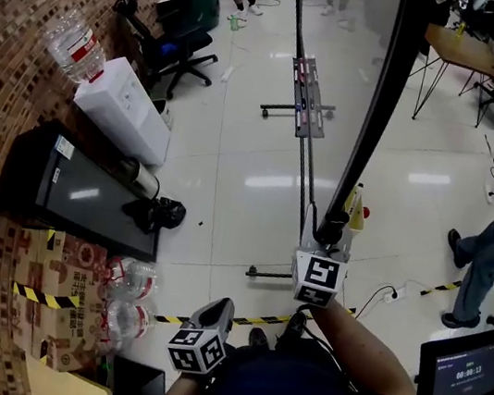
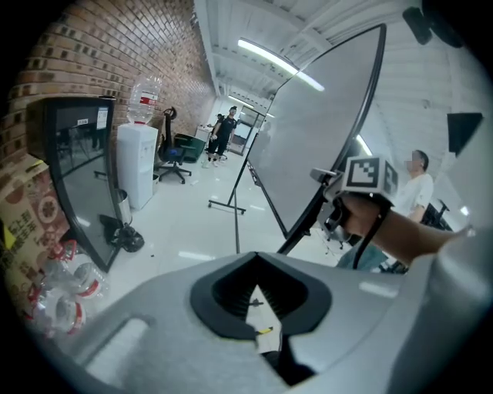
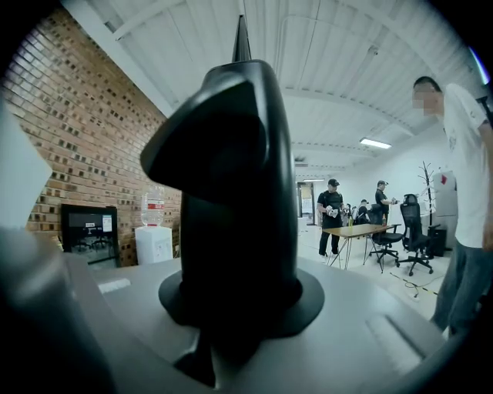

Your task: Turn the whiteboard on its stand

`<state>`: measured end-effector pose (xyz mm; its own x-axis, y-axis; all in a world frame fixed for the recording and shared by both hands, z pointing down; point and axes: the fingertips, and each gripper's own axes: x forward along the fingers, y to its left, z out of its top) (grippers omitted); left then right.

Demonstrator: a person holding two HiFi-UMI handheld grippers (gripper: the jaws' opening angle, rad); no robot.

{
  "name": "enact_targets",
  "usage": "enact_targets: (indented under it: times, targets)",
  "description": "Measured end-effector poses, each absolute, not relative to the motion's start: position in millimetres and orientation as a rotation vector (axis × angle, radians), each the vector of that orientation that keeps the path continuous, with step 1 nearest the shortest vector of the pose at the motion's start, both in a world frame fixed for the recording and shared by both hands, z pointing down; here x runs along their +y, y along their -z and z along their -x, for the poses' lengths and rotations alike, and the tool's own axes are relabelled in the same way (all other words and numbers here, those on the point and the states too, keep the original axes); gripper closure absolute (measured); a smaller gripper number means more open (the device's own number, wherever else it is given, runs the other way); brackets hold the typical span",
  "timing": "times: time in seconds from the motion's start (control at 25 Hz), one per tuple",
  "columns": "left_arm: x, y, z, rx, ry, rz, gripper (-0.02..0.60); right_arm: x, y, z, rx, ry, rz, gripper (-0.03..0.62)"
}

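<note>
Right claw [image 1: 331, 225], jaws opening, grips whiteboard frame [image 1: 388, 94]; carton [image 1: 64, 281] print unreadable.

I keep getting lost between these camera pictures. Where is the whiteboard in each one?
Head view: whiteboard, edge-on, a dark bar right of centre.
Left gripper view: big grey panel, upper right.
Right gripper view: its black frame fills the centre.
Shared landmark: white water dispenser against brick wall.

Office with brick wall [image 1: 8, 58], desk [image 1: 464, 52], swivel chairs [image 1: 172, 57], water dispenser [image 1: 121, 110]
</note>
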<state>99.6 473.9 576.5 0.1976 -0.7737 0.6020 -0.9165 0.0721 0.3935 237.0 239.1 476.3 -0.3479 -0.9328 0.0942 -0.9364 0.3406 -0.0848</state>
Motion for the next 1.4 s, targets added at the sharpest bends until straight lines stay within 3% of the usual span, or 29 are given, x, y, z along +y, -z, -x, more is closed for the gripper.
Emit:
enact_targets:
  times: [0.72, 1.04, 1.4]
  targets:
    - [541.5, -588.5, -86.2, -1.528, -0.213, -1.740, 0.575, 317.2, -461.6, -236.0, -2.569, -0.167, -1.765, 0.482]
    - [543.6, -566.3, -148.1, -1.520, -0.289, -1.795, 0.575, 348.2, -468.0, -260.0, -2.519, -0.135, -1.720, 0.474]
    - [592.0, -600.3, -147.9, -1.572, -0.315, -1.659, 0.575, 369.3, -476.4, -259.6, -2.582, -0.164, -1.723, 0.461]
